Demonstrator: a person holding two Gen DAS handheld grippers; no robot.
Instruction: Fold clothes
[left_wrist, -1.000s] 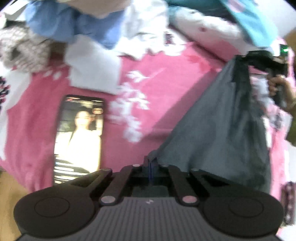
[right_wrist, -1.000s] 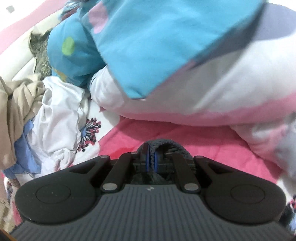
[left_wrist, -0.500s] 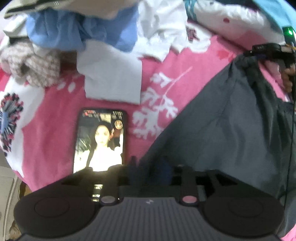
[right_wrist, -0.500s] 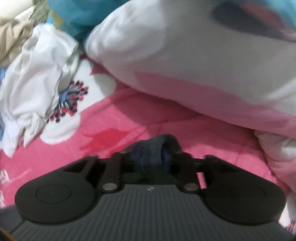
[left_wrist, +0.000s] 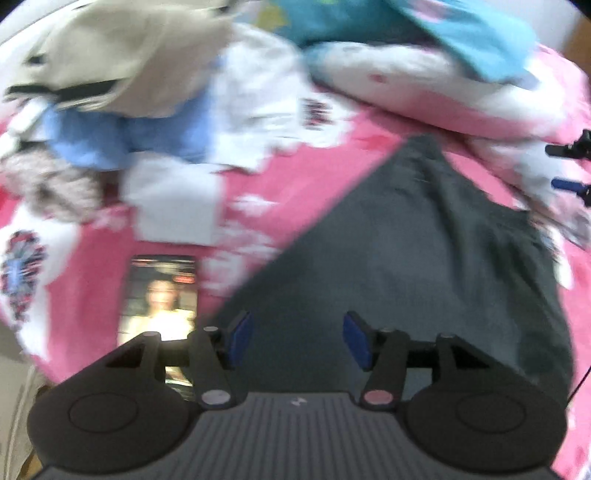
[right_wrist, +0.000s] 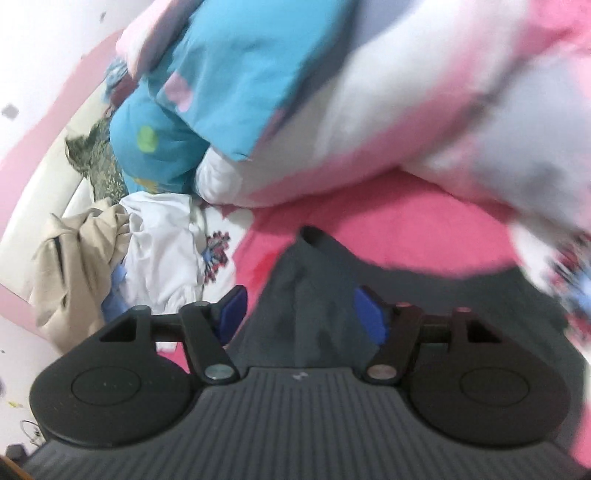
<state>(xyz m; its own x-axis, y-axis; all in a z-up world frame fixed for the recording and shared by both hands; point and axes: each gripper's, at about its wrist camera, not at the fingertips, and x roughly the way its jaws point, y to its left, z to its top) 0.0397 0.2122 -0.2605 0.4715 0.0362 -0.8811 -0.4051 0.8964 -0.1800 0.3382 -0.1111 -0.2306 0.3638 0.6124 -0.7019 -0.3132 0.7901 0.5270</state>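
A dark grey garment (left_wrist: 424, 266) lies spread flat on the pink floral bedsheet (left_wrist: 314, 177). My left gripper (left_wrist: 295, 339) is open and empty, hovering over the garment's near edge. My right gripper (right_wrist: 299, 314) is open and empty above the garment's far corner (right_wrist: 317, 280); its blue-padded fingertips (left_wrist: 569, 184) show at the right edge of the left wrist view. The whole scene is motion-blurred.
A lit phone (left_wrist: 160, 299) lies on the sheet left of the garment. A folded white cloth (left_wrist: 173, 203) and a heap of blue, beige and white clothes (left_wrist: 129, 92) sit behind it. A pink-white duvet and teal pillow (right_wrist: 332, 92) lie beyond the garment.
Both grippers were shut on the grey garment, holding it up. They lowered it onto the bed, opened and let go. The garment now lies flat.
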